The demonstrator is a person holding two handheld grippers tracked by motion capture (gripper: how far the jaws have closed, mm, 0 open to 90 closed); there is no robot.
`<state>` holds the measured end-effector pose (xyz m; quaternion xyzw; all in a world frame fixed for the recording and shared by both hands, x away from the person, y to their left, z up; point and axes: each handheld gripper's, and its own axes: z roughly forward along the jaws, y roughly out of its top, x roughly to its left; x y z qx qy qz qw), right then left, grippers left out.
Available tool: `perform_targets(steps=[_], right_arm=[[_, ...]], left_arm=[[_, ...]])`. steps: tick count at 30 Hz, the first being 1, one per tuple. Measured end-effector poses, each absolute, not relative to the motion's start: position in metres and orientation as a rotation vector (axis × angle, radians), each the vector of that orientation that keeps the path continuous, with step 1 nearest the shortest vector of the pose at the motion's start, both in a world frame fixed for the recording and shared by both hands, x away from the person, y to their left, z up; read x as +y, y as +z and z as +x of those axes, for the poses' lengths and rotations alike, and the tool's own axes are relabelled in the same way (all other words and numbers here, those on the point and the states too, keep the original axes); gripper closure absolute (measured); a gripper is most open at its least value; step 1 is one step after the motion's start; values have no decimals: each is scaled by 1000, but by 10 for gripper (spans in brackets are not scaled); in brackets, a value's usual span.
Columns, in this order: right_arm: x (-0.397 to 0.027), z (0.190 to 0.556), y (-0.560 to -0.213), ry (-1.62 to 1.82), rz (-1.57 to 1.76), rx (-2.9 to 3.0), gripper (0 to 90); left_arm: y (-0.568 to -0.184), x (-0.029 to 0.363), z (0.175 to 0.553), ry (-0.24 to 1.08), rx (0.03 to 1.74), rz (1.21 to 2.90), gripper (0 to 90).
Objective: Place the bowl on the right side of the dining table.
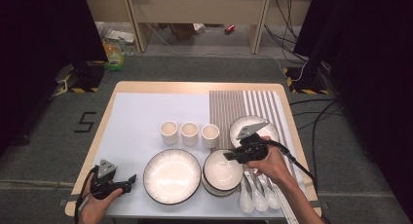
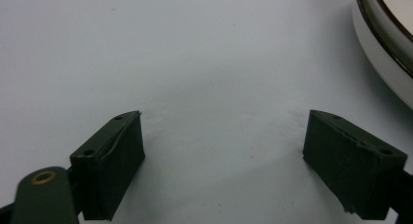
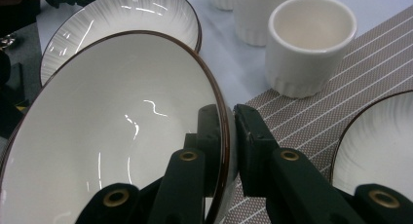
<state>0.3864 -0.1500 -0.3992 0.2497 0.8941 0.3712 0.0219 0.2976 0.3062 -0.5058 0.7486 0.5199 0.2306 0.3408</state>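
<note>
Right gripper view shows the right gripper point(image 3: 228, 136) pinching the rim of a white bowl point(image 3: 112, 136), one jaw inside and one outside, at lower centre of the frame. High view puts that bowl point(image 1: 221, 171) lower centre, beside a large plate point(image 1: 171, 176), while the left gripper point(image 1: 127, 179), jaws spread with nothing between them, rests at lower left.

White bowl point(image 3: 112, 151), dark brown rim, glossy inside, upright, just beside large ribbed plate point(image 3: 122, 19)
</note>
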Motion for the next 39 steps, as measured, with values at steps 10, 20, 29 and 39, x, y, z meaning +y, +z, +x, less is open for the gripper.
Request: perform_targets(steps=[10,20,29,39], right_arm=[[-152,384,-390,1150,752,2755,810],[-158,384,-383,1197,769,2736,806],[-158,388,-371,1220,758,2718,806],[-162,399,-358,1243,783,2692,806]], left_arm=[[-506,306,298,605,1352,1948,140],[-506,306,297,602,1351,1950,139],[-506,306,297,603,1354,1942,139],[-506,306,297,600,1354,1945,139]])
